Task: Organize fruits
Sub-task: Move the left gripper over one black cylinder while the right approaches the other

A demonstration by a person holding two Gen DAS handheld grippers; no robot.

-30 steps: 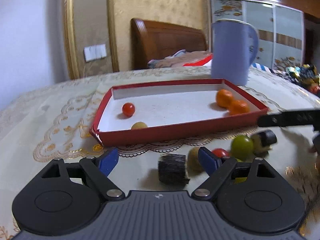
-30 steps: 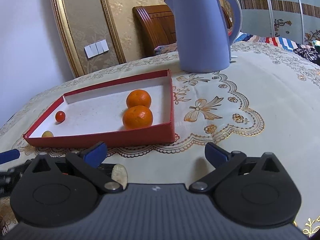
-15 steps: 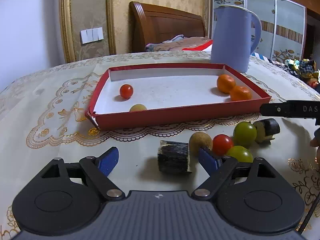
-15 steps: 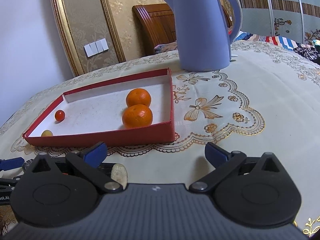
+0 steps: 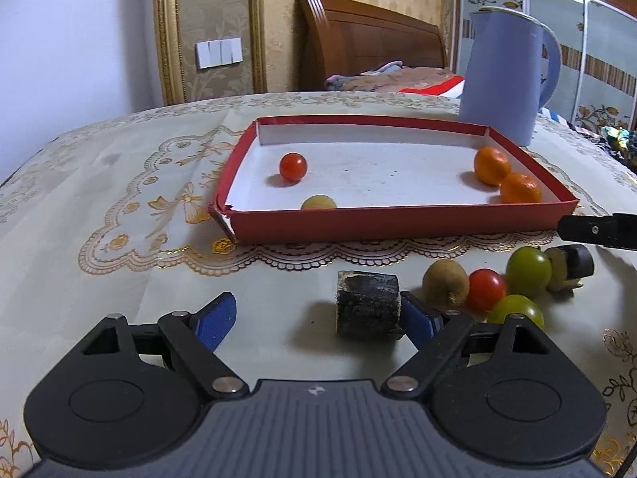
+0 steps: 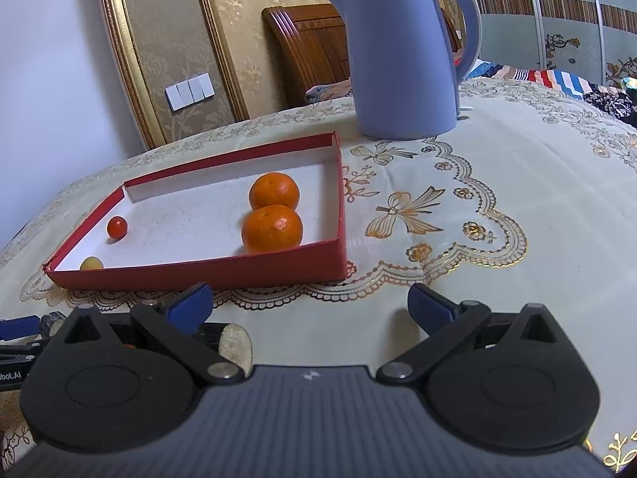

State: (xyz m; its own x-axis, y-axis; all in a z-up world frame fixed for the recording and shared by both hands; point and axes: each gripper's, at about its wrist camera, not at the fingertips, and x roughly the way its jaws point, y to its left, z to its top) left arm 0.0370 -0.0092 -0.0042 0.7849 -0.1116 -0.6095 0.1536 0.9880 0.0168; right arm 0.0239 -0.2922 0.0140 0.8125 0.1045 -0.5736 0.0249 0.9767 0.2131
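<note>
A table covered with a cream cloth with gold lace pattern fills both views. A blue kettle is seen at the upper centre of the right wrist view, standing on the cloth behind the tray. A red tray with white floor is placed in the middle of the left wrist view. Inside it, two oranges are lying touching each other at the right end, a red tomato is at the left part, and a small yellowish fruit is against the near wall.

The left gripper is seen at the bottom of its view with jaws wide apart; nothing is held, but a dark block stands between the fingers, just against the right blue pad. To the right of it, outside the tray, a brown fruit, a second red tomato, two green fruits and a dark cut piece are grouped closely on the cloth.

The right gripper is at the bottom of its view, jaws also wide apart and empty, over bare cloth in front of the tray
</note>
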